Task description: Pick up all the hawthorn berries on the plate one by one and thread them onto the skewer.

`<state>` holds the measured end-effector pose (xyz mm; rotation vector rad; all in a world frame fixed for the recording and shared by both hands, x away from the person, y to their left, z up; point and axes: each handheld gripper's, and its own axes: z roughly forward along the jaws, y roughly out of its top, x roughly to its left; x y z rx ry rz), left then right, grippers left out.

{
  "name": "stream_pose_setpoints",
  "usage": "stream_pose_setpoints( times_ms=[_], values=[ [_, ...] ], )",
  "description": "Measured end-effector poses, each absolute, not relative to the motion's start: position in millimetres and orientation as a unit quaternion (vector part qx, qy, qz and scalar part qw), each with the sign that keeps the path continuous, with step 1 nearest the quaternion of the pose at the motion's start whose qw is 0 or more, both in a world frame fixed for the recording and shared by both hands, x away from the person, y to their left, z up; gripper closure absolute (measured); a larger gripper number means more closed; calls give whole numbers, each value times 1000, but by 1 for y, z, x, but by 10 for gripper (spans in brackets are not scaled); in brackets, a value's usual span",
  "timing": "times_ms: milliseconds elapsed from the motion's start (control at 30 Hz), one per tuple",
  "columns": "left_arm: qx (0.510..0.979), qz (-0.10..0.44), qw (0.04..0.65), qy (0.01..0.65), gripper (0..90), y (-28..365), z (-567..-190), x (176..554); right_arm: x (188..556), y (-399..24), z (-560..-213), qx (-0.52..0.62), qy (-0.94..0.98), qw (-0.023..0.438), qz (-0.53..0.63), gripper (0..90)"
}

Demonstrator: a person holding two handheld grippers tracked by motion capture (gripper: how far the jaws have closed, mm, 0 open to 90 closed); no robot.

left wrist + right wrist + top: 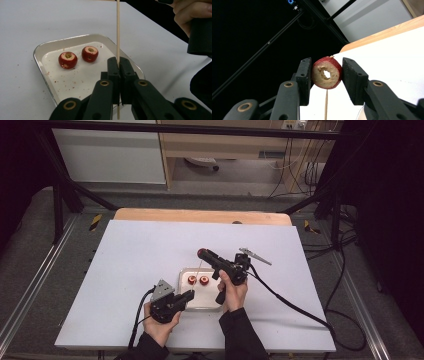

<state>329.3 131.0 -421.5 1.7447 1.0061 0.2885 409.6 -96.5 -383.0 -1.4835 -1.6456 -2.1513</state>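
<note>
**Skewer held upright under a cored fruit piece**

Nearest the person, the left gripper [187, 295] sits low over the white table [125, 270], its jaws pressed together on the lower part of a thin wooden skewer [118, 30]. In the left gripper view the stick rises straight up from between the pads, and a short end shows below them. The left hand [160, 320] holds the gripper body just in front of the tray.

Just beyond the left gripper lies a shallow white tray [212, 304], speckled with red crumbs. Two red fruit pieces [78, 57], each cored through the middle, stand side by side in its far half, close together but apart.

Farther on and higher, the right hand [232, 292] raises the right gripper [202, 253] above the tray's far edge. Its jaws are clamped on a third red fruit piece [327, 75], one pad on each red side. In the right gripper view the pale cut face with its hole faces the camera, and the skewer stands directly below the piece; whether its tip touches the fruit cannot be told.

Beyond the white sheet, a strip of the wooden tabletop [200, 216] shows at the far edge.
</note>
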Motion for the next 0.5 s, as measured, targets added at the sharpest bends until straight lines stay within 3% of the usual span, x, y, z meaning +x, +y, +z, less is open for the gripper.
stream_pose_setpoints(
  times_ms=[500],
  values=[
    [713,107,532,444,883,127,-418,331,405,-91,-390,-471,-541,18,-696,608]
  ],
)
